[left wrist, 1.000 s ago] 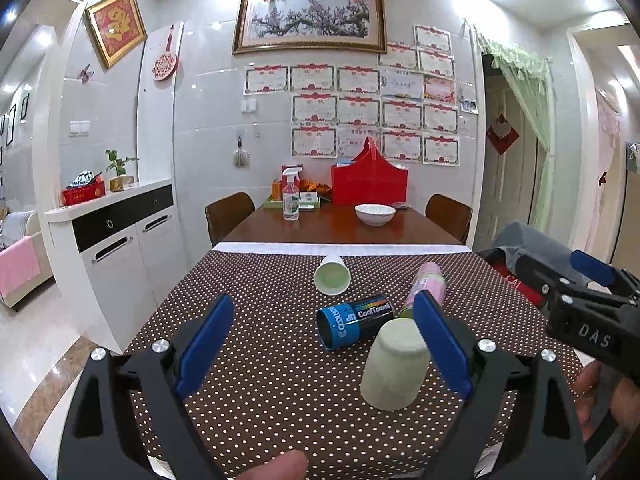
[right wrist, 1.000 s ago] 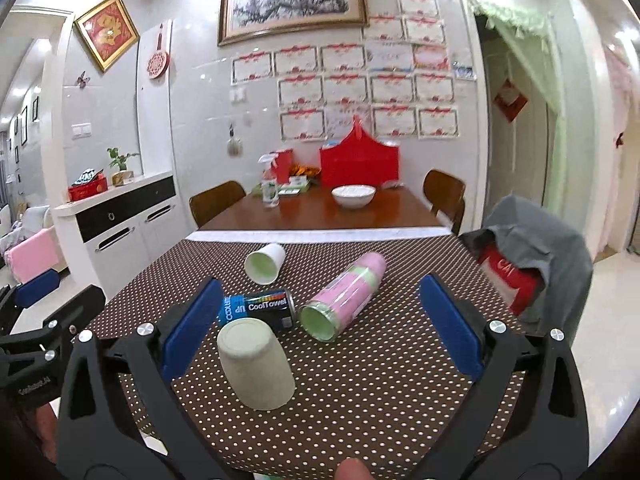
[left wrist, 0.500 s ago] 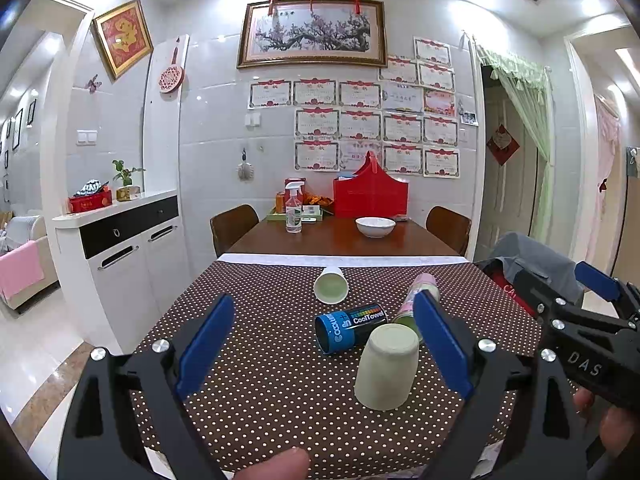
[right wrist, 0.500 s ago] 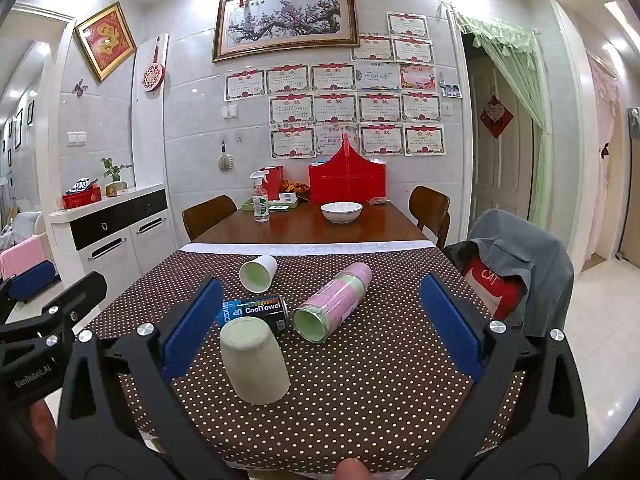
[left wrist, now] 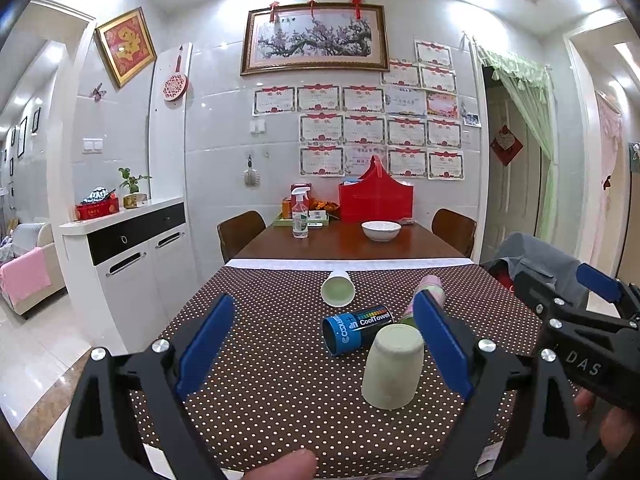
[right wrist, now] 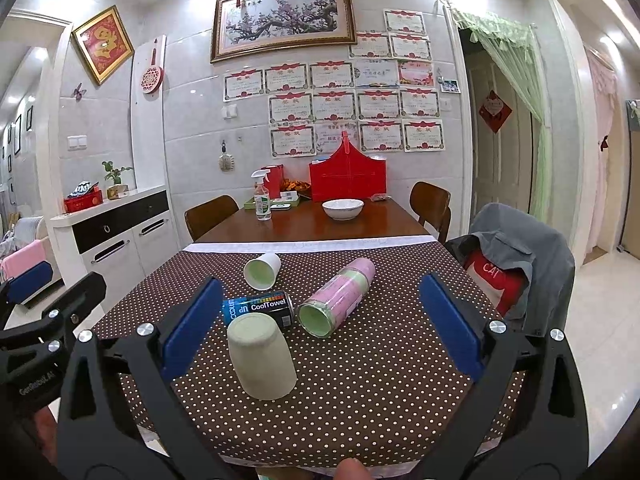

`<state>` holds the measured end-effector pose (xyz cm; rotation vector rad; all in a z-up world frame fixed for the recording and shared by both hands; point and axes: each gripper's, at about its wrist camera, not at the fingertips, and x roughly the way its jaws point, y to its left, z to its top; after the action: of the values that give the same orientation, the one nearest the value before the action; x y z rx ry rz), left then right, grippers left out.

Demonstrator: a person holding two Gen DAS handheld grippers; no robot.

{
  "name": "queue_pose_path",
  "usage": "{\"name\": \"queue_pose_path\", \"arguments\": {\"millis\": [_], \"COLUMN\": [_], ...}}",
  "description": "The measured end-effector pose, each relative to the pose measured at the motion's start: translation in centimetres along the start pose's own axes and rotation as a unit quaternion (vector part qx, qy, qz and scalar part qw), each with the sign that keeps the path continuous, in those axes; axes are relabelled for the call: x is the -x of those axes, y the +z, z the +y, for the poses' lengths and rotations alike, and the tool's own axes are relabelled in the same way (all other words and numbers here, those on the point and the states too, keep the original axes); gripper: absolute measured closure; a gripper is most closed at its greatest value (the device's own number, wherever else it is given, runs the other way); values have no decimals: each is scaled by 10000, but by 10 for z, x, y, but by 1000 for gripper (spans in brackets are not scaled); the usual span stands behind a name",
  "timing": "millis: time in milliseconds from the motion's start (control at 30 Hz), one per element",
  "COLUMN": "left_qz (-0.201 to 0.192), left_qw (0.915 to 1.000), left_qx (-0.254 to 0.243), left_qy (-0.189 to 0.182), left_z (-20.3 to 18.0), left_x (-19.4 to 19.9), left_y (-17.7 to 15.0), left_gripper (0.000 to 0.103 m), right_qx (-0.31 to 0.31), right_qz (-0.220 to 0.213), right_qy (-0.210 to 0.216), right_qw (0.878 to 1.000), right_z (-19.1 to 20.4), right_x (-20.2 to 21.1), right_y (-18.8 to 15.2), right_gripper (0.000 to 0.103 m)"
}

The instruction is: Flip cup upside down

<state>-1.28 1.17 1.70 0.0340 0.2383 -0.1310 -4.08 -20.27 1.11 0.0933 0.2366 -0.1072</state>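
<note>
Both hand-held grippers, left (left wrist: 320,344) and right (right wrist: 318,326), hang wide apart with nothing in them. The pale green cup (right wrist: 262,356) sits upside down on the dotted worktop (right wrist: 380,380) near the front edge. Right behind it lie a blue CoolTowel can (right wrist: 260,308), a pink bottle (right wrist: 338,298) and a paper cup (right wrist: 262,270), all tipped over.

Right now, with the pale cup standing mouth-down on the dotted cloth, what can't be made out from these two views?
- Upside-down cup: its rim is against the tablecloth, so the inside is hidden in both views.
- Pink bottle: in the left view, mostly behind the left gripper's finger.
- Blue can: in the right view, its near end is behind the cup.
- Wall certificates: print too small.
</note>
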Motion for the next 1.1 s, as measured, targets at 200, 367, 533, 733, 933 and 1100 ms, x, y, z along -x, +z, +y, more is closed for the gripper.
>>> {"name": "queue_pose_path", "arguments": {"millis": [200,367,533,733,933,1100], "left_qz": [-24,-31,-7,10,-10,-34], "left_qw": [10000,9999,10000,10000,9999,9998], "left_qx": [-42,-63,-41,-62,-82,-168], "left_qy": [44,81,79,73,66,43], "left_z": [0,0,4,2,1,-3], "left_x": [2,4,3,2,1,-2], "left_y": [0,-2,-2,-2,-4,-5], "left_gripper": [13,13,13,13,13,13], "right_qx": [3,0,-2,-8,-16,-33], "right_qz": [2,4,6,37,21,39], "right_qy": [6,7,5,0,-10,-9], "right_qw": [10000,10000,10000,10000,10000,10000], "right_z": [0,0,1,3,5,4], "right_x": [-1,0,0,2,3,2], "right_y": [0,0,0,-1,-2,-1], "right_gripper": [6,6,6,6,6,6]}}
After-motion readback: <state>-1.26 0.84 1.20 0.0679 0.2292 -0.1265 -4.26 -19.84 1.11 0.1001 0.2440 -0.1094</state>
